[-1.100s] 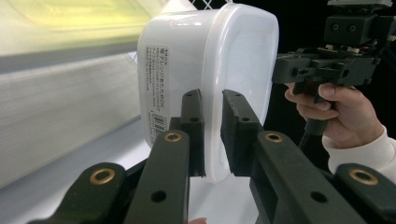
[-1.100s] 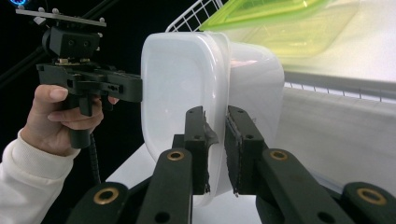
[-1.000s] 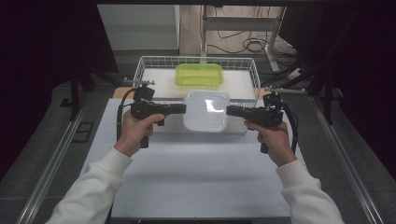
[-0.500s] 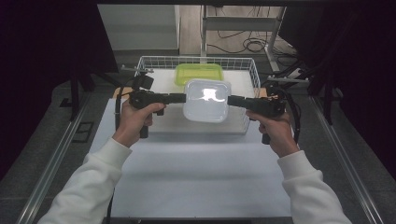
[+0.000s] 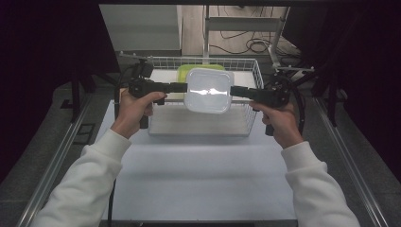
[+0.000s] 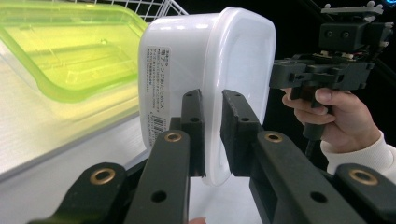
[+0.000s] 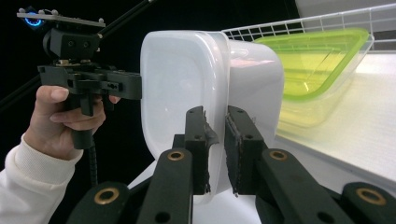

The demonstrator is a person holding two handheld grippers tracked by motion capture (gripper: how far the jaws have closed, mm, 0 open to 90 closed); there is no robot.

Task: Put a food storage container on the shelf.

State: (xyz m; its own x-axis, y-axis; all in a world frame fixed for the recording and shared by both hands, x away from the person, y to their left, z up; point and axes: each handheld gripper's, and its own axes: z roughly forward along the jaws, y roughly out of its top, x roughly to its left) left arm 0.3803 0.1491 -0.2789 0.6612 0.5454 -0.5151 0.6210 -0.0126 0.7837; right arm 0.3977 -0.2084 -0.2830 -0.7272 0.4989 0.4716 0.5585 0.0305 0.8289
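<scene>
The white lidded container (image 5: pixel 208 90) hangs in the air between the two grippers, lifted clear above the wire basket (image 5: pixel 250 118) that sits toward the far edge of the surface (image 5: pixel 198 175). The left gripper (image 5: pixel 182 87) comes in from the left side and the right gripper (image 5: pixel 234 91) from the right, each pointing inward and roughly level, so the container is pinched from both sides at once.

In the left gripper view, the fingers (image 6: pixel 194 121) are clamped on the rim of the container (image 6: pixel 205 79), one finger on either side of the lid's edge, with a printed label (image 6: pixel 159 93) on the container's side wall facing the camera. In the right gripper view, the right gripper's fingers (image 7: pixel 198 135) are likewise clenched on the opposite rim of the container (image 7: pixel 187 88), the edge of the lid caught between the pads.

A yellow-green container (image 5: pixel 198 70) lies inside the basket near its far wall, partly hidden behind the white one as seen from above; in both gripper views it (image 6: pixel 60 46) rests flat on the basket's floor, below and beyond the lifted one.

The person's hands wrap the gripper handles, white sleeves (image 5: pixel 90 179) reaching in from the near edge of the surface.
</scene>
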